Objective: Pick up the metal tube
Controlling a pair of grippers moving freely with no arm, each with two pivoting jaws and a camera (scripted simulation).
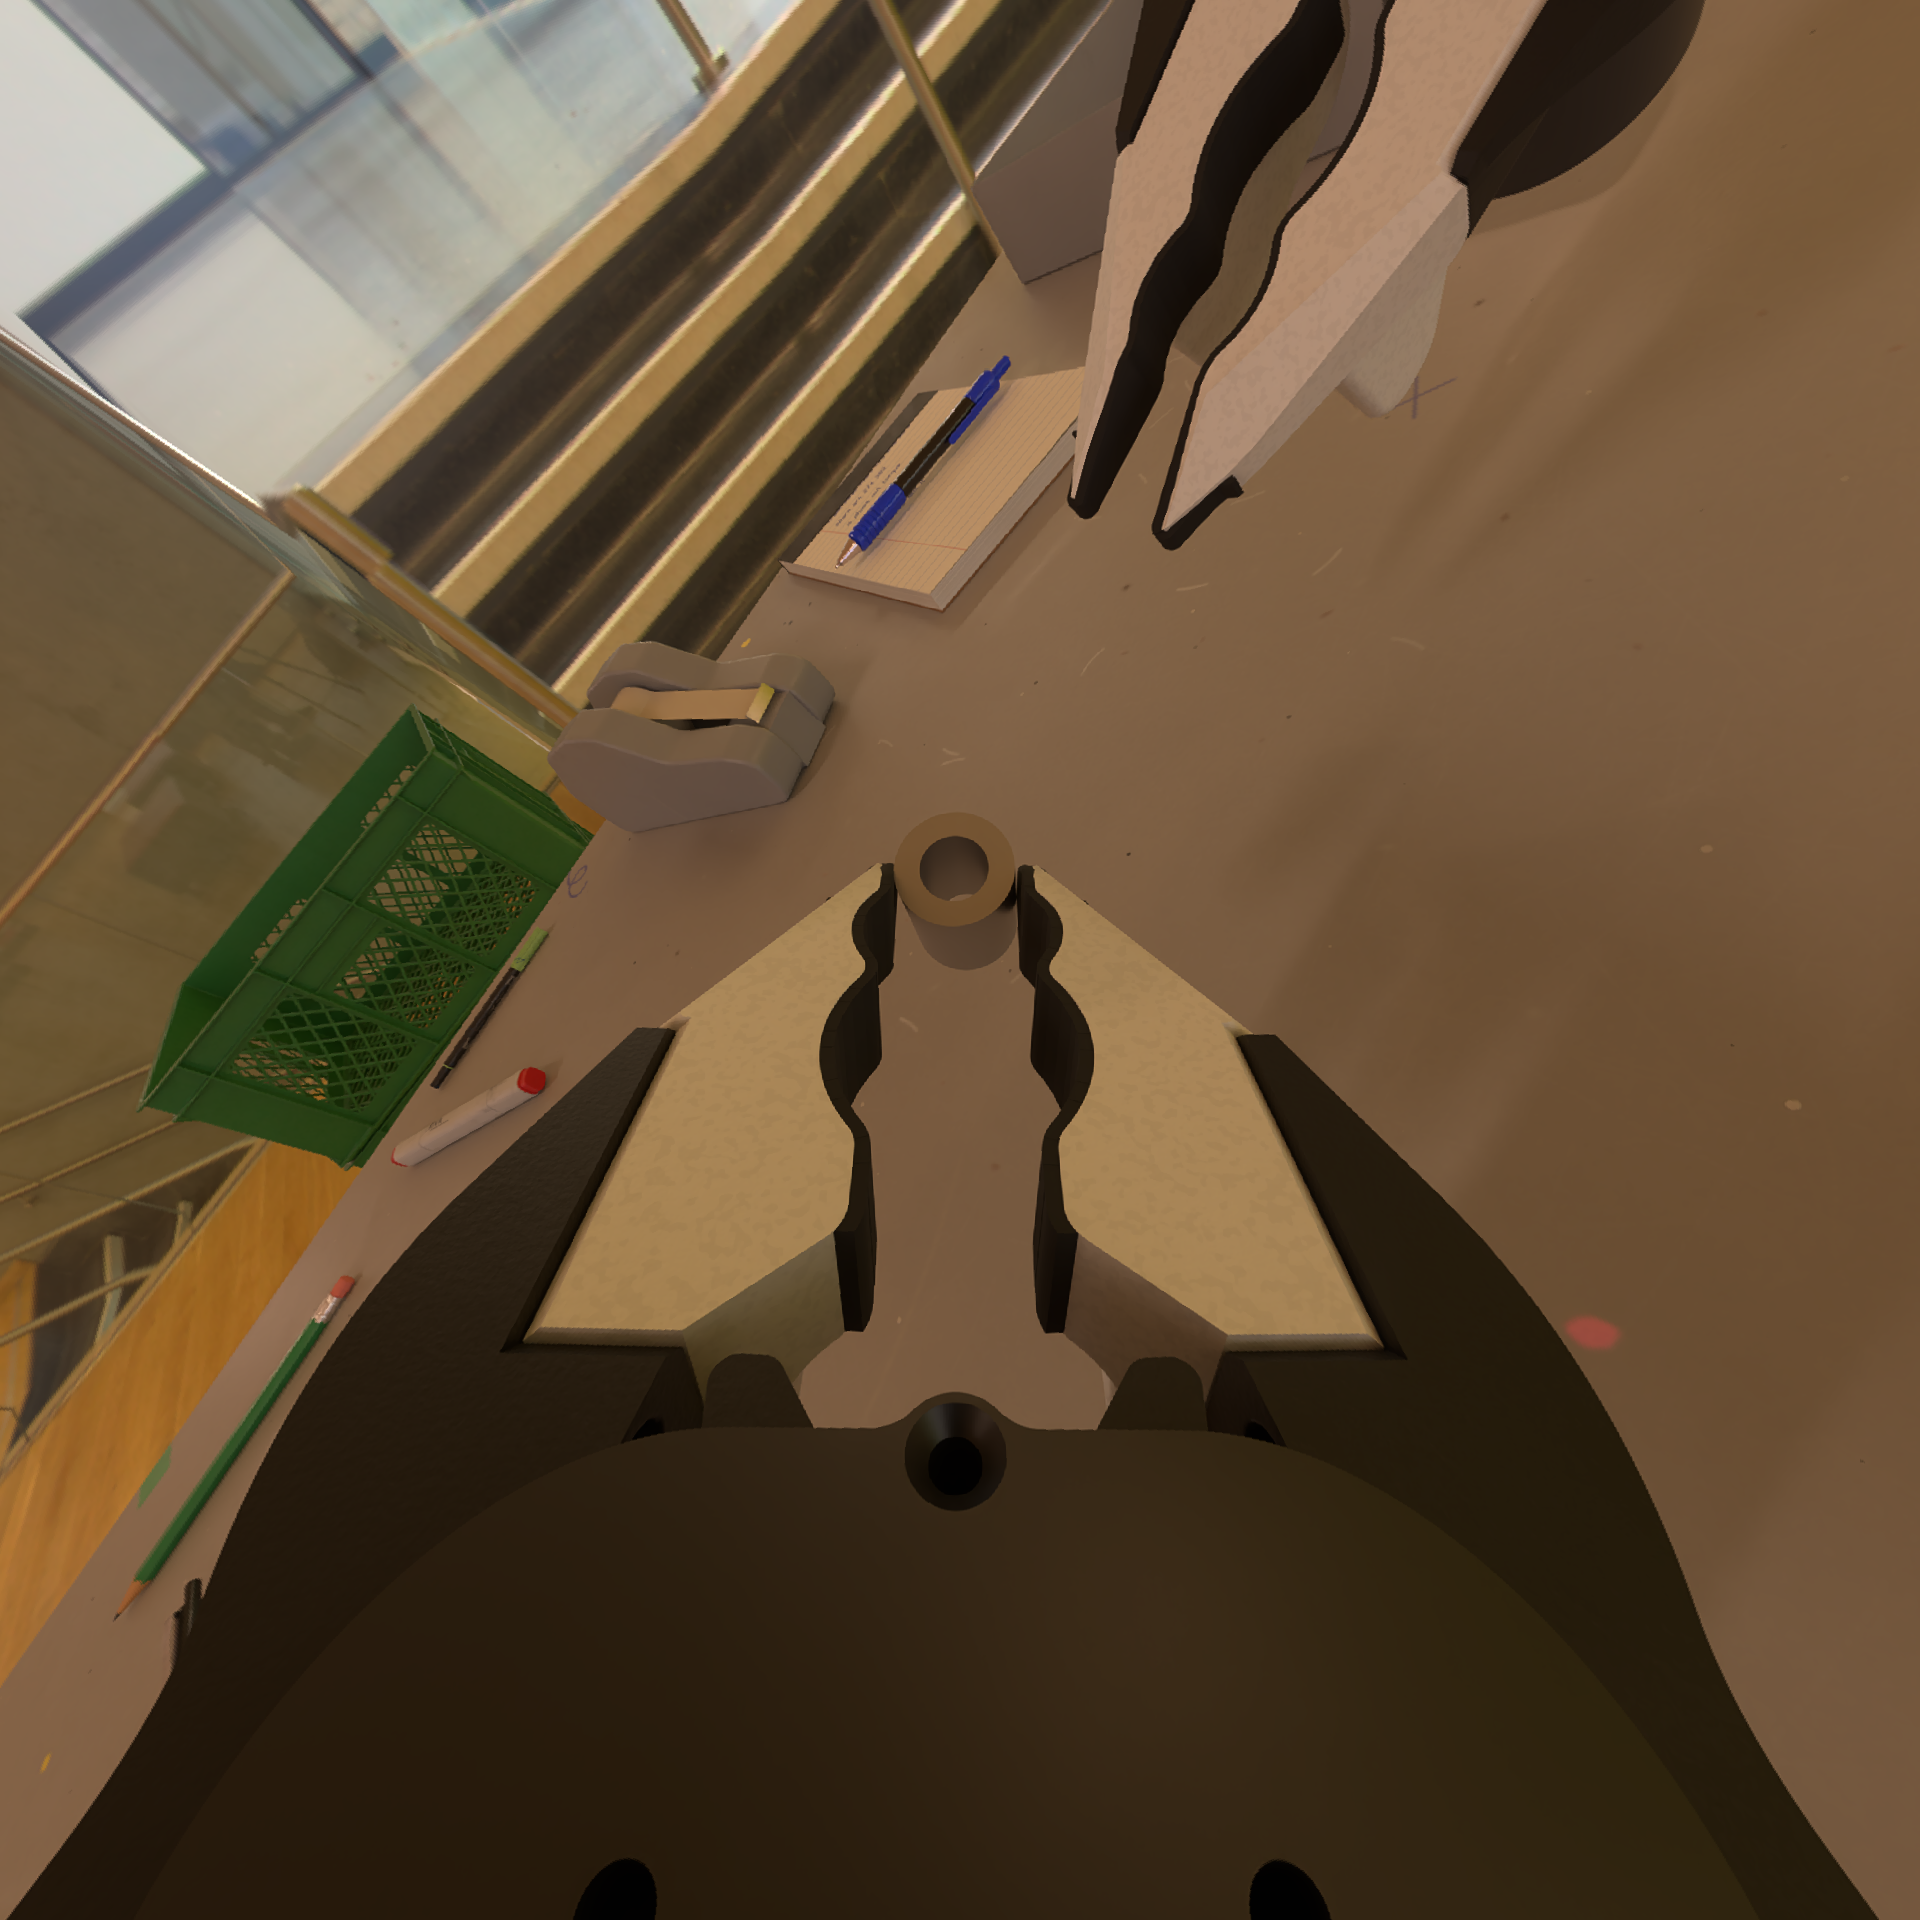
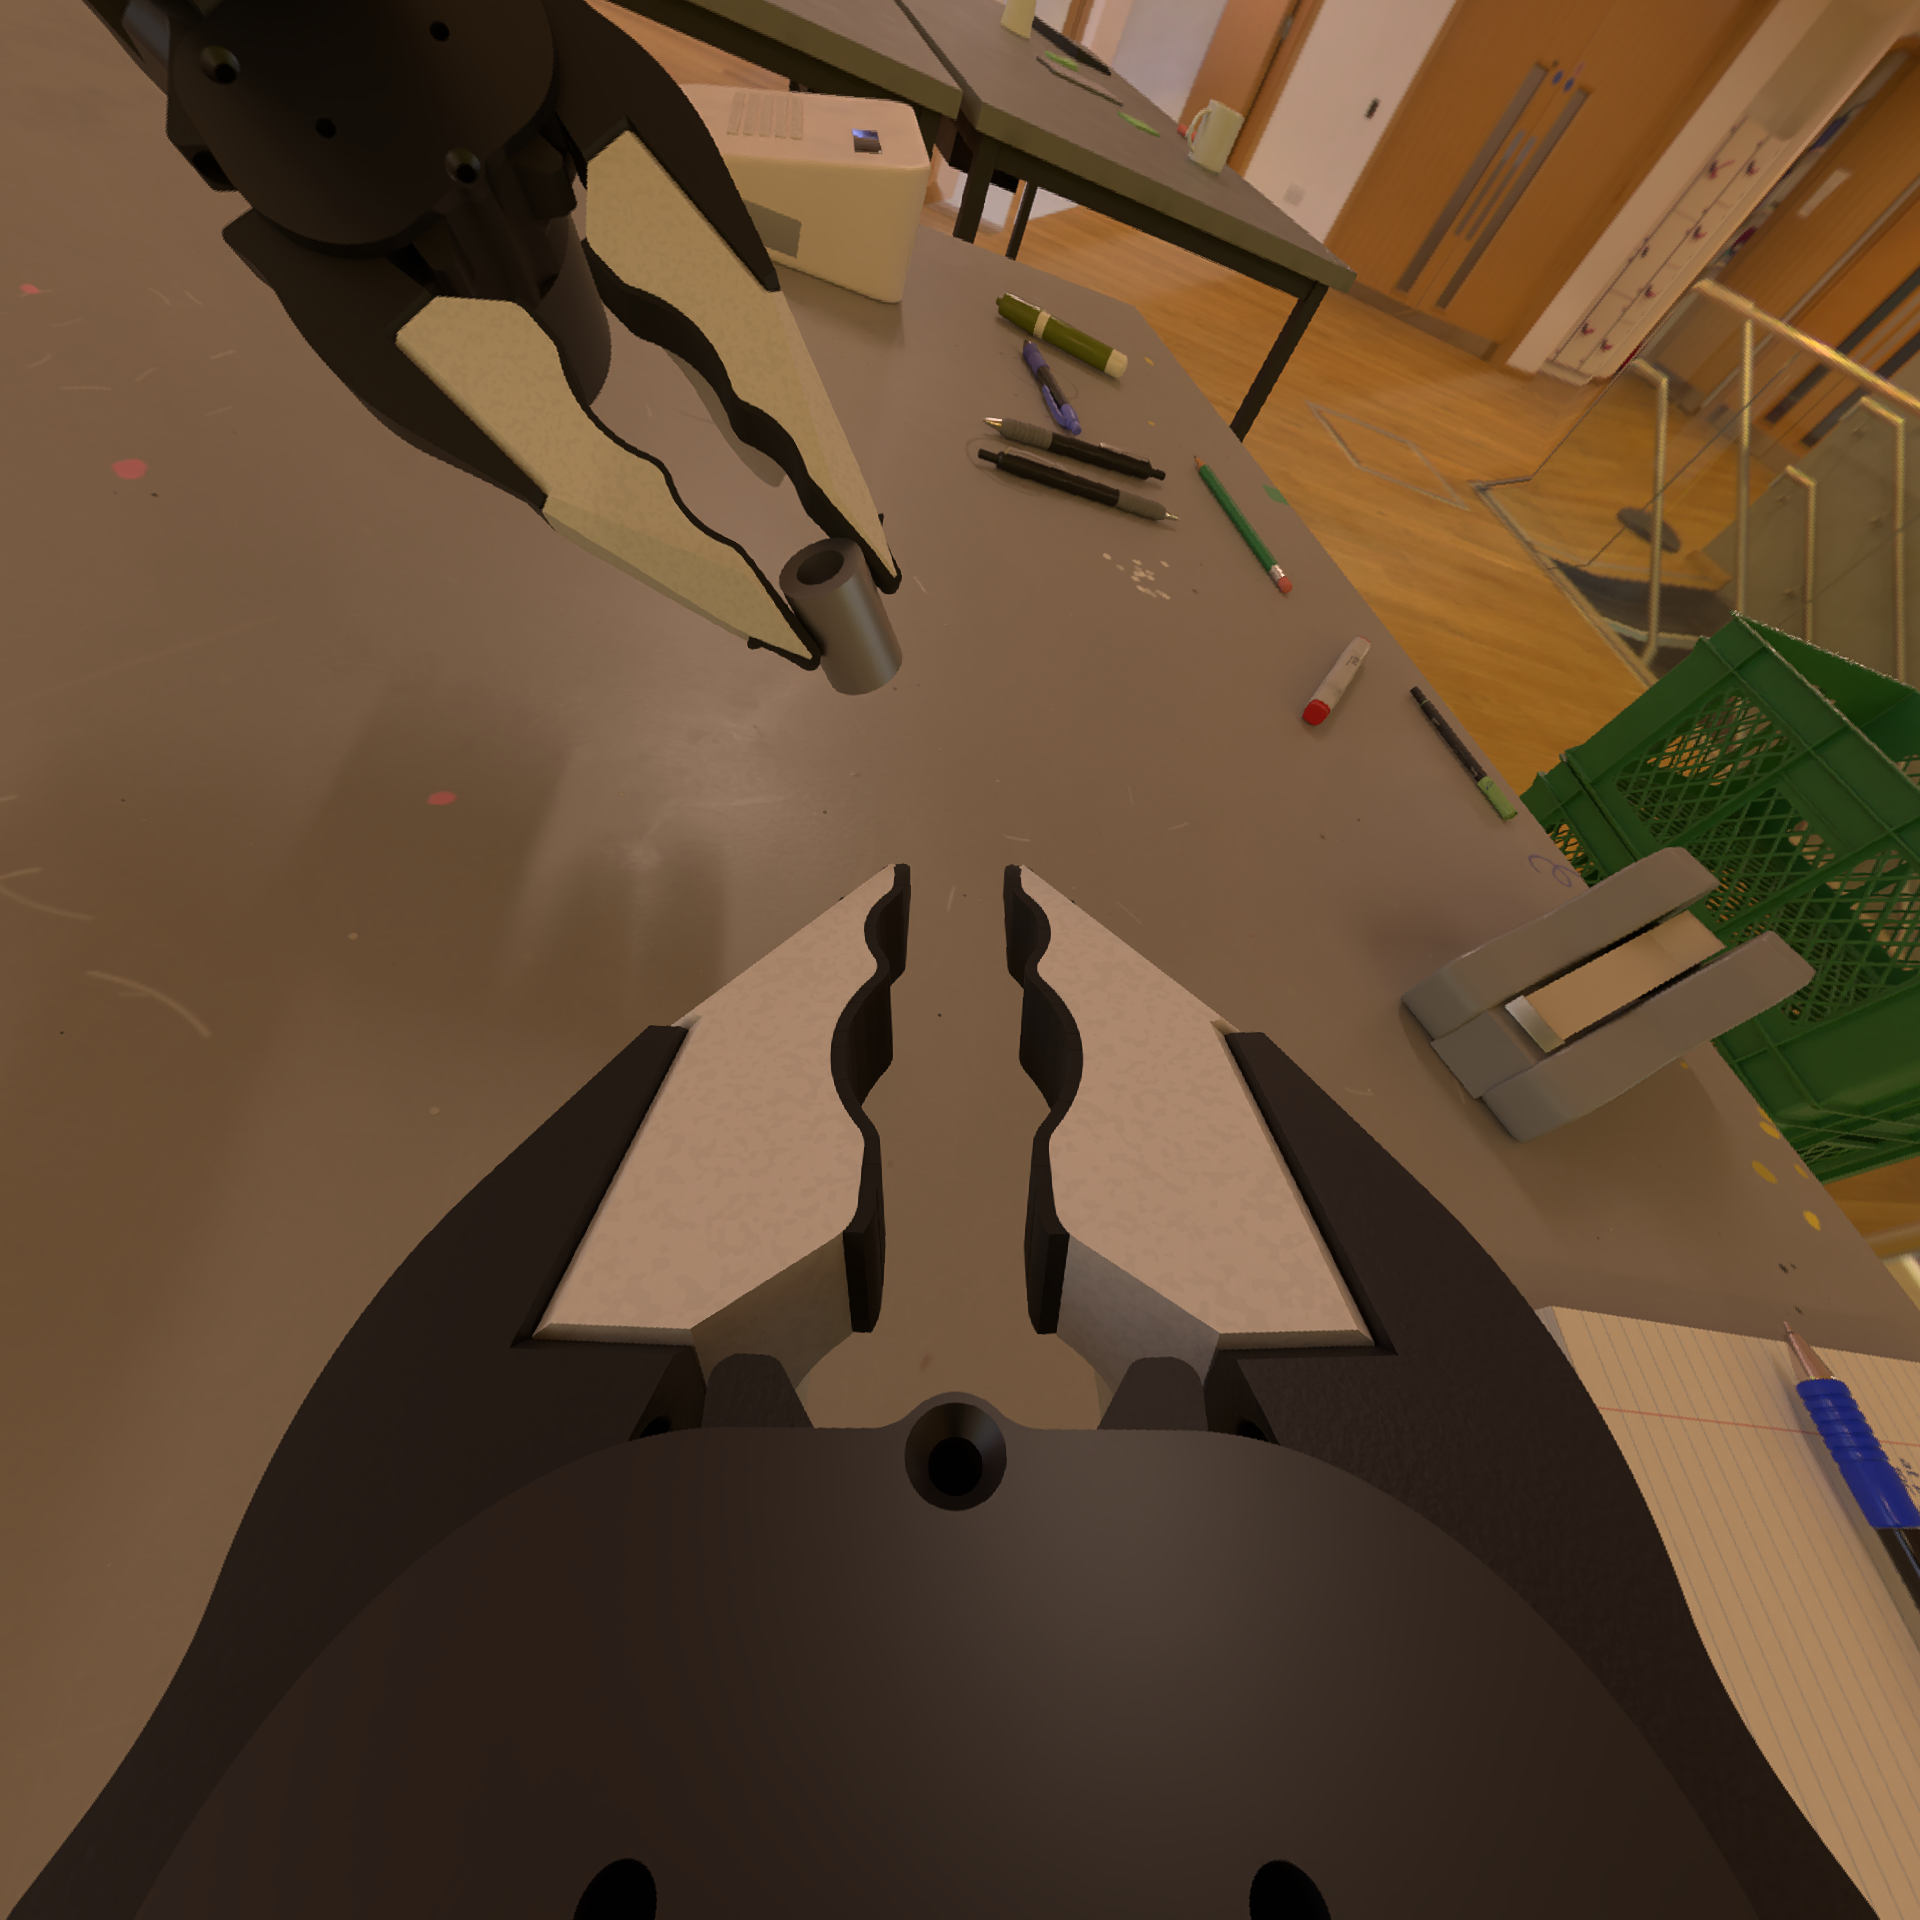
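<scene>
We log the left gripper [image 1: 954, 883] pinching the tube [image 1: 956, 896]; right gripper [image 2: 956, 883] spread, empty. Only the right view shows the mug [image 2: 1214, 135]. Notepad [image 1: 940, 488] writing unreadable.

We see a grey-brown table [image 2: 520, 790], scuffed and dotted with pink specks. Standing on it is the metal tube [image 2: 847, 629]. Along its far edge lie a grey tape dispenser [image 2: 1600, 997], a red-capped white marker [image 2: 1335, 681], a thin black pen with a green end [image 2: 1460, 753], a green pencil [image 2: 1242, 525], two black pens [image 2: 1075, 468], a blue pen [image 2: 1049, 387] and an olive marker [image 2: 1060, 335]. A lined notepad [image 1: 935, 488] carries a blue pen [image 1: 925, 462]; a cream box [image 2: 831, 197] sits farther back.
</scene>
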